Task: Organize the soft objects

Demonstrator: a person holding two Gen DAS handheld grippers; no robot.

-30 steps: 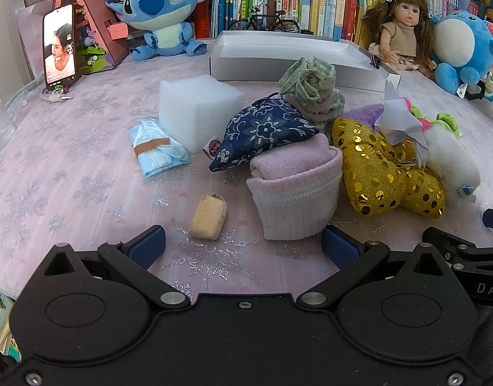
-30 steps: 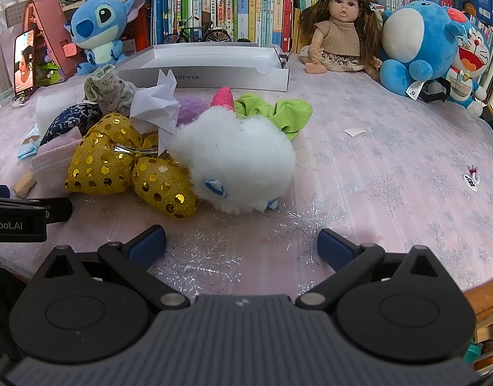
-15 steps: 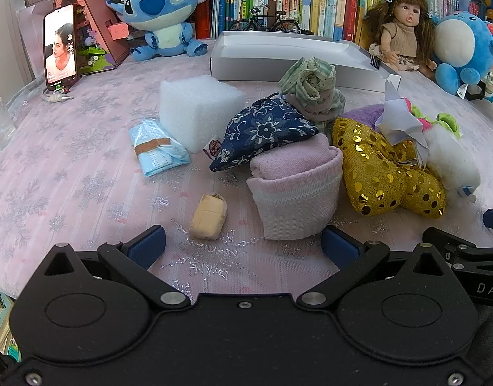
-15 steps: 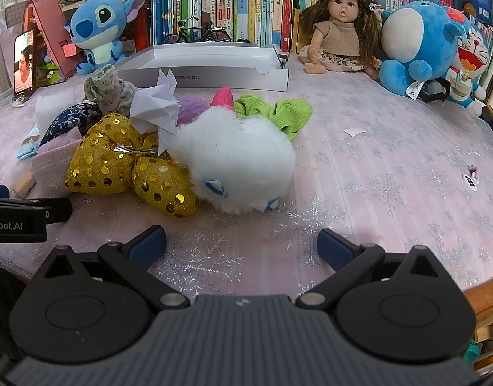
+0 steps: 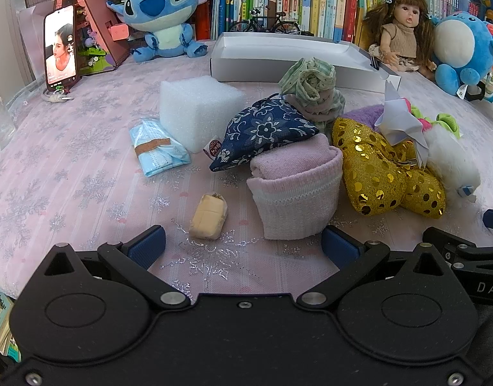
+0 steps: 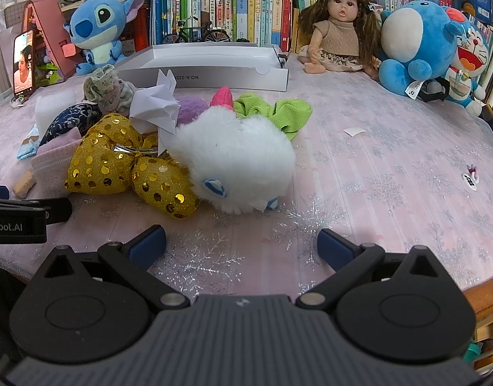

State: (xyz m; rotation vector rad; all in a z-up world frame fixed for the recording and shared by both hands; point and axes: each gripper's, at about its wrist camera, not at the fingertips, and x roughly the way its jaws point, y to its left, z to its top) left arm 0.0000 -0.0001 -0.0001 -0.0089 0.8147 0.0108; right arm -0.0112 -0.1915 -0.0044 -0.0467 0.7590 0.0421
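Left hand-held gripper (image 5: 243, 244) spread wide, empty, low over worktop (image 5: 69, 173); pink sock roll (image 5: 294, 189) just ahead, tan block (image 5: 209, 216) beside it.
Right hand-held gripper (image 6: 241, 243) likewise spread, holding nothing; white plush (image 6: 233, 167) just ahead, touching gold bow (image 6: 124, 167).
All likely light, squashy; pinch mid-body.
White tray (image 6: 207, 64) behind pile.

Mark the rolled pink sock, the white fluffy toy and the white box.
rolled pink sock (image 5: 294, 189), left wrist view, on its ribbed cuff
white fluffy toy (image 6: 233, 154), right wrist view, on its furry body
white box (image 6: 214, 77), right wrist view, on its front wall
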